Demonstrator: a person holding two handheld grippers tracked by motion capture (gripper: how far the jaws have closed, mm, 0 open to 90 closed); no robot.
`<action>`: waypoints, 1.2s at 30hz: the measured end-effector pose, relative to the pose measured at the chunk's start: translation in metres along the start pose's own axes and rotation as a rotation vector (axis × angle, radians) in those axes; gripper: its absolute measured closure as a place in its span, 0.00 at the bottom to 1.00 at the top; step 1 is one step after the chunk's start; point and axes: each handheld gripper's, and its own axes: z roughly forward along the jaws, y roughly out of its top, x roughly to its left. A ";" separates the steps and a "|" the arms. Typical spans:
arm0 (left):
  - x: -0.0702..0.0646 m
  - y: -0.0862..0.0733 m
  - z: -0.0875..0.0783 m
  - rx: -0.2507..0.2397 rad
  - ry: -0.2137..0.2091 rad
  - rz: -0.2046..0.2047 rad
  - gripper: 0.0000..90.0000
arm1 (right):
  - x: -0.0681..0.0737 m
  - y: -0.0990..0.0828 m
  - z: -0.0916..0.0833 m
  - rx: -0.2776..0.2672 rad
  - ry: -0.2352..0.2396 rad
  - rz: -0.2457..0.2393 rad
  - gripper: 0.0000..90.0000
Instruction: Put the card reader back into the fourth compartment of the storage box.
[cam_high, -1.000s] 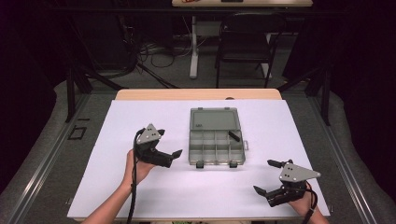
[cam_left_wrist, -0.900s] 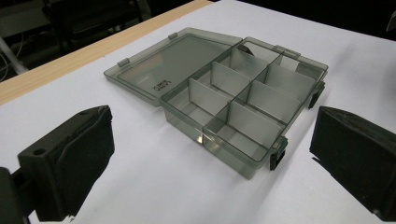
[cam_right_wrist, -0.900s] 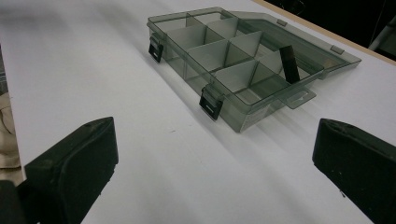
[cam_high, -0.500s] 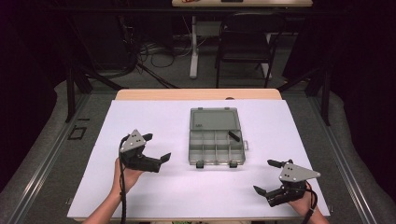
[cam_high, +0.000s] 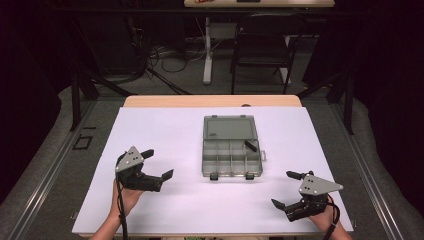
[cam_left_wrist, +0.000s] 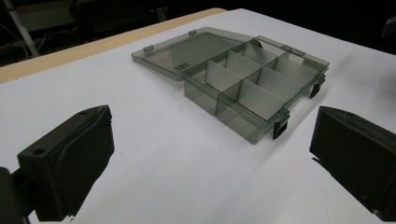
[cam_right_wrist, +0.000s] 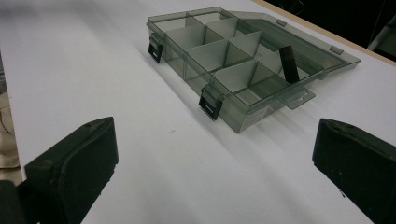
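Nearest the person, at the table's (cam_high: 165, 215) front edge, two tongs are held, one in each hand. At about 8 o'clock from the table's middle is the left tongs (cam_high: 161, 164), jaws spread wide with nothing between them. At about 4 o'clock is the right tongs (cam_high: 286, 189), likewise released and empty.

Farther in, between the two and beyond both, lies one smoke-grey compartment box (cam_high: 232, 159), open, with its lid (cam_high: 229, 128) folded flat on the table at its 12 o'clock side. Two black latches (cam_high: 214, 176) sit on the box's near wall. Its tray is split into eight cells, in two rows of four. One small black piece (cam_high: 251, 145) leans in the far right cell.

From the left tongs the box is at about 2 o'clock, well apart; from the right tongs it is at about 10 o'clock, also well apart. In the left gripper view the box (cam_left_wrist: 254, 88) lies beyond the open jaws, as does the box (cam_right_wrist: 224, 58) in the right gripper view.
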 end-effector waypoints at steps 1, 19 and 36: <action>0.000 -0.001 -0.001 -0.002 0.003 0.000 0.00 | 0.000 0.000 0.000 0.001 -0.001 0.000 0.00; -0.008 -0.019 -0.019 -0.026 0.015 -0.013 0.00 | 0.000 0.000 0.000 0.002 0.001 0.005 0.00; -0.016 -0.039 -0.038 -0.020 0.033 -0.020 0.00 | 0.000 0.000 0.000 0.004 0.001 0.004 0.00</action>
